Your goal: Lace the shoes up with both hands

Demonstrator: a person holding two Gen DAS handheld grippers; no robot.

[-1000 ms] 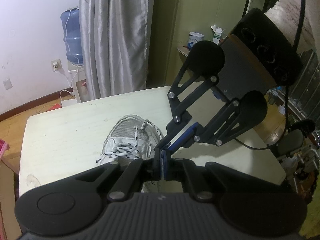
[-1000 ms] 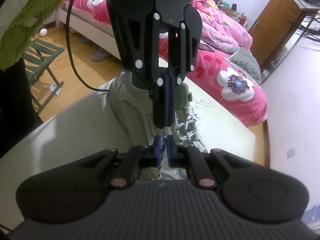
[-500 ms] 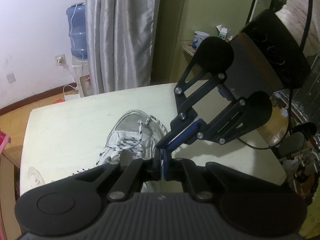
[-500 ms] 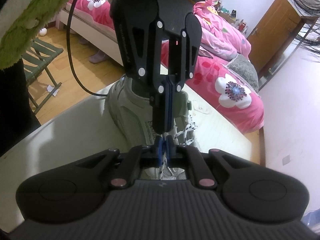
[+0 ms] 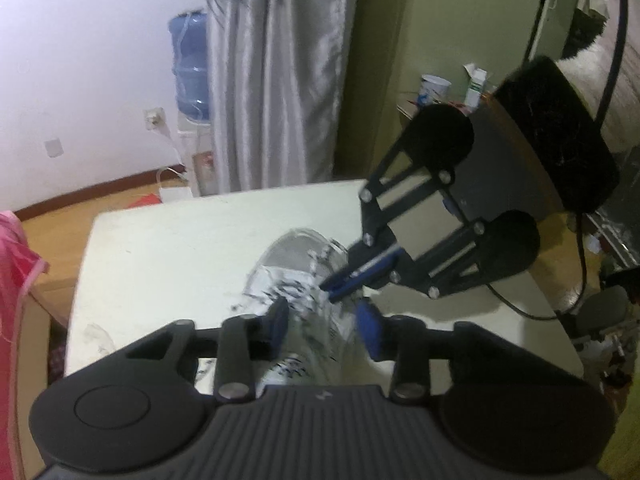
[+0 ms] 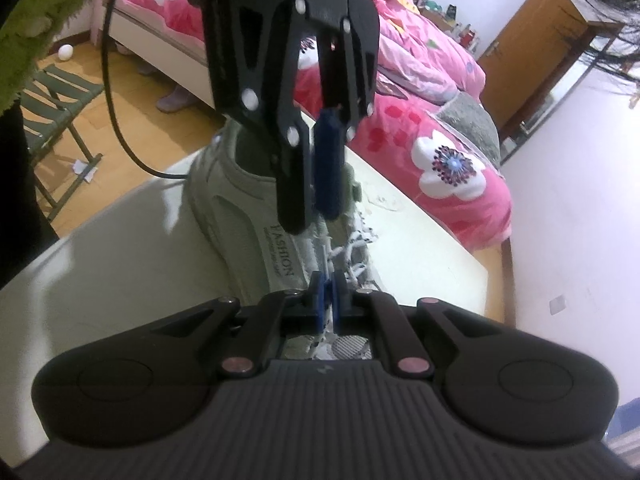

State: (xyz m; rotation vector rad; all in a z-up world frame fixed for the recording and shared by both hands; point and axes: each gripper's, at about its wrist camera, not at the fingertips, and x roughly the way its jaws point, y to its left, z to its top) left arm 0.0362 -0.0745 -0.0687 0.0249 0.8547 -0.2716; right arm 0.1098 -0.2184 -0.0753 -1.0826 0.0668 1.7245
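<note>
Left tongs [image 5: 322, 326] now spread wide over the white shoe [image 5: 296, 276] on the tabletop [image 5: 168, 248], clamped shut 0.5 s ago, so lace [image 6: 352, 248] released on that side. Right tongs [image 6: 328, 300] pinched shut on the lace, just above the eyelets. Looks like a handover mid-lacing.

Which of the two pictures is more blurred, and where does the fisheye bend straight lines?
Left wrist view: motion blur smears the shoe and laces; the table edges bow. Right wrist view: sharper, the shoe's lettering is readable; the door leans, and the table edge curves.
</note>
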